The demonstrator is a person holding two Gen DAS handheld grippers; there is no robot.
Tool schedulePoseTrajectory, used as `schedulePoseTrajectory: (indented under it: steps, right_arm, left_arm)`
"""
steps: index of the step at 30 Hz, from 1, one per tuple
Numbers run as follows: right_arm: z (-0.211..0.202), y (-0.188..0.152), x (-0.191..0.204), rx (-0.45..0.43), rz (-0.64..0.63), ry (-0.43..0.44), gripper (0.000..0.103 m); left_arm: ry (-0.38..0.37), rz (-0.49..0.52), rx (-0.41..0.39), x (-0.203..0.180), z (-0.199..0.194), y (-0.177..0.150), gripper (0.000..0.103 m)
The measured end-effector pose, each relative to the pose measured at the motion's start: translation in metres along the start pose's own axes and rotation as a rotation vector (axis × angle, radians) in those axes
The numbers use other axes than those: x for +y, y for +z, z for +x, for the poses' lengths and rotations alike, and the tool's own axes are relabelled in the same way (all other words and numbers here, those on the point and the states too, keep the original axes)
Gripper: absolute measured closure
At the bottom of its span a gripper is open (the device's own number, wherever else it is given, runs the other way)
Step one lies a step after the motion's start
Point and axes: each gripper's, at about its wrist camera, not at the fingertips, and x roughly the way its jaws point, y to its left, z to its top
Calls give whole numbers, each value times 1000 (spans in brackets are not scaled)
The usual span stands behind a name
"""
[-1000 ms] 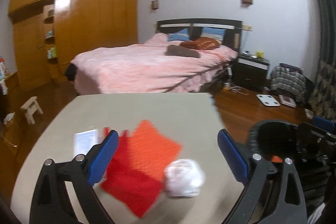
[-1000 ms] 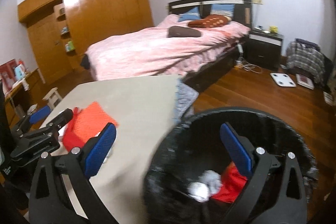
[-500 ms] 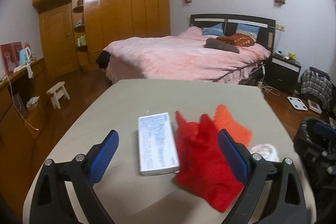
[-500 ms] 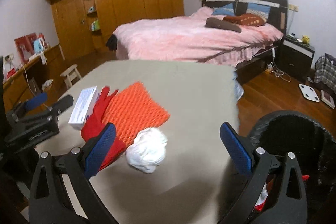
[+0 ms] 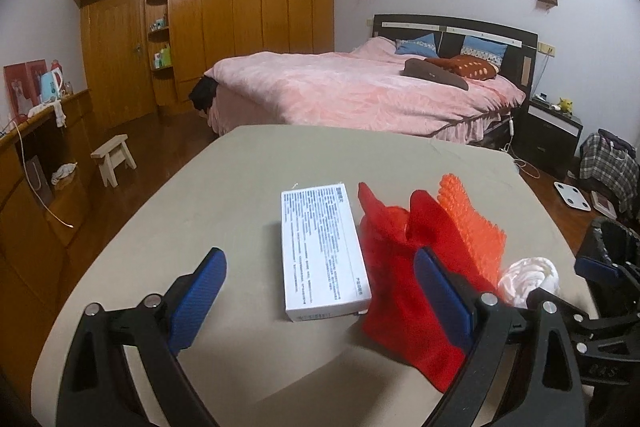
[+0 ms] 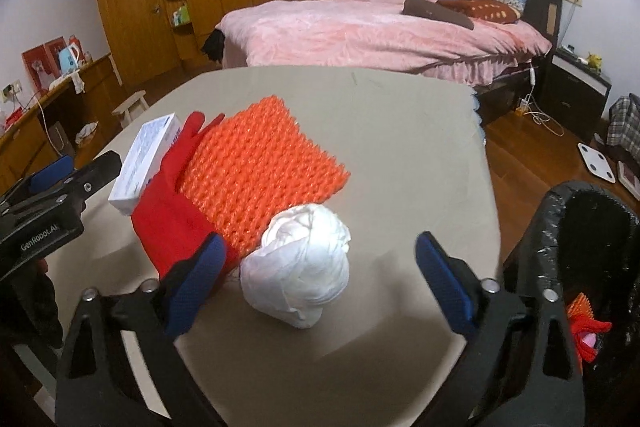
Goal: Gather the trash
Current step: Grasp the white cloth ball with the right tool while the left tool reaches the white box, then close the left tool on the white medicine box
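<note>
Trash sits along the worktop's point(image 6: 420, 131) right side: white wad point(image 6: 298, 263) between the right gripper's point(image 6: 316, 283) spread, just-narrowing fingers, untouched. Left gripper point(image 5: 320, 293) hovers spread around the white box point(image 5: 322, 247); red glove point(image 5: 396, 267) and orange mesh point(image 6: 260, 173) alongside. Bin point(image 6: 592, 247) off the right edge.

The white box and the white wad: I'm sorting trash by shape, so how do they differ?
The white box is flat, rigid and printed with text; the white wad is a crumpled, plain, rounded lump. The box lies left of the red glove, the wad right of it. Both are white and rest on the table.
</note>
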Motion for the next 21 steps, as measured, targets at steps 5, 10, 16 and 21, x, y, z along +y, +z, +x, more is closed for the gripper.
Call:
schedulePoseTrajectory:
  steps: [5,10,16,21]
  right_arm:
    - [8,-3,-1,38,3,12,28]
    - [13,-4,0,75,11,50,55]
    - [12,-6,-1,72,30,66,66]
    - [2,-4,-8,22,58,37,67]
  left_arm:
    - [-1,-1,11,0,3,-2,10]
    - [0,0,16,0,5,-5,10]
    - [4,-1,28,-1,8,-5,10]
    - [13,1,39,0,13,-4,10]
